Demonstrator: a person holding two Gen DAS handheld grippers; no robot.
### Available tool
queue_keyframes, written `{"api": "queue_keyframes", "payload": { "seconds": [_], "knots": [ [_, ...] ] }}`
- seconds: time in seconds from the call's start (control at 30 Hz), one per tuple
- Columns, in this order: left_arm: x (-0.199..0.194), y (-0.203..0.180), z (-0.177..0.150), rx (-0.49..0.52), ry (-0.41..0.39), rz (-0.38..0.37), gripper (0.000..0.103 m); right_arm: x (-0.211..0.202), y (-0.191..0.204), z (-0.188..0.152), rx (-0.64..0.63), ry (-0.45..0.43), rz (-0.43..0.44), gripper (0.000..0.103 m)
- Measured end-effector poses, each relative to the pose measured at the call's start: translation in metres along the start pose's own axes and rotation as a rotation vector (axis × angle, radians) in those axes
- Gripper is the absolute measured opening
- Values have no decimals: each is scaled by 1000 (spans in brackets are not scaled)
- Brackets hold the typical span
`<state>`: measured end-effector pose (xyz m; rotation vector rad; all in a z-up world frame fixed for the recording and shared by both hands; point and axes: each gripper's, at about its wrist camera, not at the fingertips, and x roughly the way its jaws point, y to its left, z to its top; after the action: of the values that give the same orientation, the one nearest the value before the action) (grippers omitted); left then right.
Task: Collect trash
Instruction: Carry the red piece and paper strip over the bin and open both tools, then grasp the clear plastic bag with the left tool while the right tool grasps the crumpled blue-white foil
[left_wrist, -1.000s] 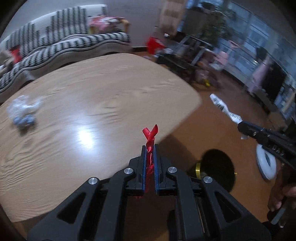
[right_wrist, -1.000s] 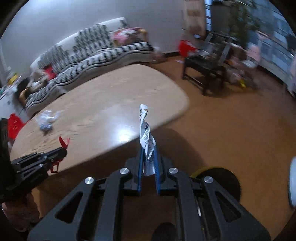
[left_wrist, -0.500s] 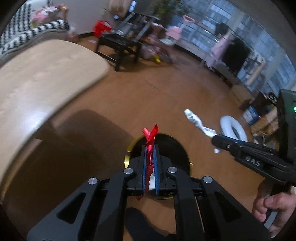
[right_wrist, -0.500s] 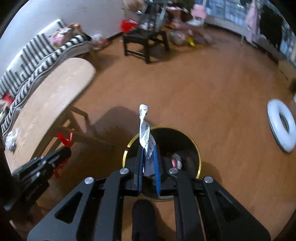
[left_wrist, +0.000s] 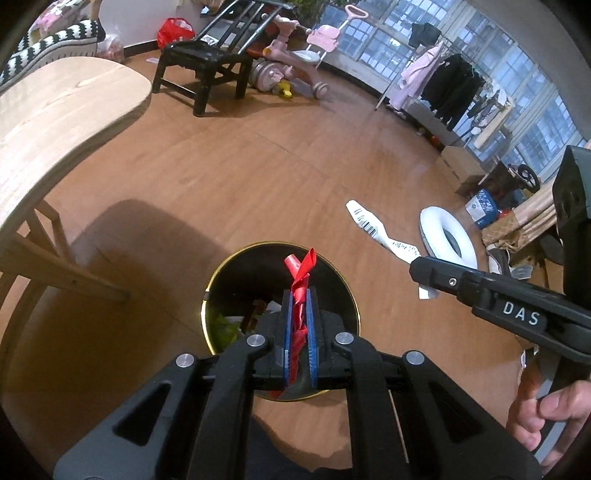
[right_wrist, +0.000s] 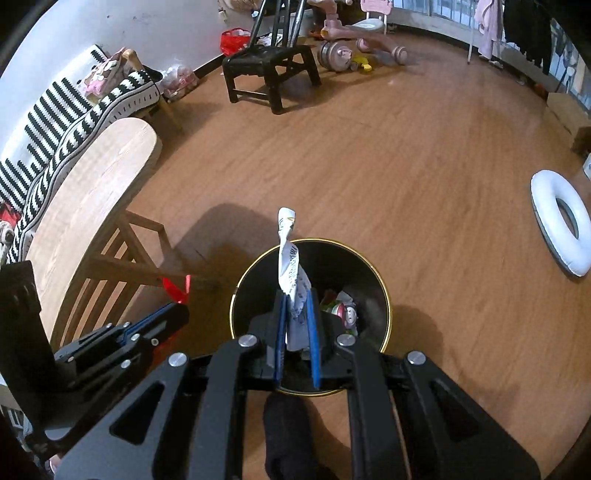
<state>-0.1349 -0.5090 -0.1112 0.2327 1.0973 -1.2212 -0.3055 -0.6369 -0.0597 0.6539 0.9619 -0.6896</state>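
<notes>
Left wrist view: my left tongs (left_wrist: 299, 295) are clamped narrow on a twisted red wrapper (left_wrist: 301, 275), its free end sticking up past the blue pads. They sit directly over the open mouth of the black bin (left_wrist: 334, 275) with the gold rim, which stands on the floor beside the wooden worktop (left_wrist: 66, 114). Some trash already lies at the bottom of the bin.

Right wrist view: my right tongs (right_wrist: 297, 295) are likewise pinched on a white printed wrapper (right_wrist: 290, 258), also poised above the bin (right_wrist: 369, 273); the left tongs (right_wrist: 173, 308) show at lower left with the red scrap at their tip.

Handling, my judgement: both wrappers look thin, crinkly and nearly weightless, soft enough to fold under the pads. The grip low on the twisted section looks sound. Being so light, they may cling to a pad or drift on release, so I would let go low and centred over the opening.

A white ring (right_wrist: 561, 229) lies on the floor, well apart from the bin.
</notes>
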Motion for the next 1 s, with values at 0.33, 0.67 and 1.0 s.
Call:
{"api": "queue_keyframes", "payload": {
  "seconds": [0.33, 0.67, 1.0],
  "knots": [
    [9, 6, 2, -17, -23, -3, 73, -6, 0, 1, 67, -33, -11, 73],
    [-79, 71, -5, -57, -167, 196, 92, -20, 86, 10, -106, -132, 35, 83],
    [-246, 192, -44, -292, -317, 518, 92, -24, 261, -11, -352, -168, 266, 84]
  ]
}}
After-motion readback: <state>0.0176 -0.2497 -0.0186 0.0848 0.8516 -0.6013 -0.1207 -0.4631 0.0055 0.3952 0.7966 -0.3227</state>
